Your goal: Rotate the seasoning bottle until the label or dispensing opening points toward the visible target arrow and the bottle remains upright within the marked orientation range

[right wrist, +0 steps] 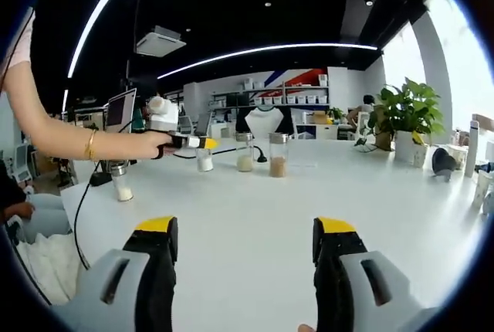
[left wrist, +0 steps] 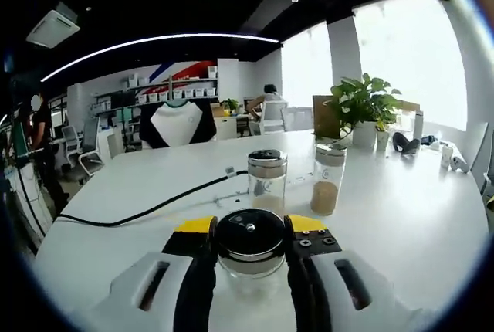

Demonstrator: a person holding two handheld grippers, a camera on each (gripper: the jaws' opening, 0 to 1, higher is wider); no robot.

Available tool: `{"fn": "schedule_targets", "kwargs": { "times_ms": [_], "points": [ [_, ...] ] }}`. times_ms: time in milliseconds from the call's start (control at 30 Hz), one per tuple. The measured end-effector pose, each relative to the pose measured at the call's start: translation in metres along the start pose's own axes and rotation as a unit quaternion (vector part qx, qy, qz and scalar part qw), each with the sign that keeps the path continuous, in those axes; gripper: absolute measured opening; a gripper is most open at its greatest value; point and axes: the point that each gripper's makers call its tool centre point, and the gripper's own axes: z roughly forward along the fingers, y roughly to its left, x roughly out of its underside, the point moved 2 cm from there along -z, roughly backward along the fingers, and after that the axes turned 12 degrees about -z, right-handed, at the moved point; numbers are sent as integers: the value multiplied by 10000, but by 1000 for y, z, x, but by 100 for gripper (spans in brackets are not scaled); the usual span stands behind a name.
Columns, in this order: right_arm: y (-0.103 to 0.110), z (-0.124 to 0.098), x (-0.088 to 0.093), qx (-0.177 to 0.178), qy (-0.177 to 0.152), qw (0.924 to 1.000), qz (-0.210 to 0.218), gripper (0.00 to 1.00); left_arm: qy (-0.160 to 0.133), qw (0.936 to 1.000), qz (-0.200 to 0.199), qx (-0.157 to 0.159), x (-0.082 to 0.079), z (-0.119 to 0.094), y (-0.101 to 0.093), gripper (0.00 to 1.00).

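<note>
The left gripper (left wrist: 249,249) holds the seasoning bottle (left wrist: 249,243) between its two jaws, which press on both sides of the glass body just under the dark round lid (left wrist: 249,232). The bottle stands upright on the white table (left wrist: 401,216), so its long axis goes straight up, across the line of the jaws. This is the relation that matters: a turn of the hand about that vertical axis can spin the bottle without tipping it. I cannot find a target arrow or a label in these views, so how far the turn must go is not clear.

A little farther on the table stand two more jars: one with a dark lid (left wrist: 267,183) right behind the held bottle, and one with brown powder (left wrist: 328,180) to its right. A black cable (left wrist: 147,211) runs away to the left.

The right gripper (right wrist: 245,259) is wide open with nothing between its jaws (only bare table). It is well apart from the bottle (right wrist: 204,159), which shows far on the left, so the left hand is clearly the nearer one.
</note>
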Motion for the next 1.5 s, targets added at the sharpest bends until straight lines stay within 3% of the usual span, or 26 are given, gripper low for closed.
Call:
{"fn": "schedule_targets", "kwargs": {
  "times_ms": [200,333,500,900,1500],
  "points": [
    [17,2,-2,-171,-61,9998,49,71,71,9997,76,215,15,-25,-22,35],
    [24,5,-5,-231,-115,9996,113,70,81,9994,-138,317,24,-46,-36,35],
    [35,7,-13,-366,-225,9990,75,70,71,9990,2,449,30,-67,-49,35],
    [51,5,-9,-569,-158,9983,28,70,-12,9971,314,697,27,-100,-59,35],
    [80,18,-18,-989,-194,9949,-103,68,24,9908,427,1282,42,-138,-87,35]
  ]
}}
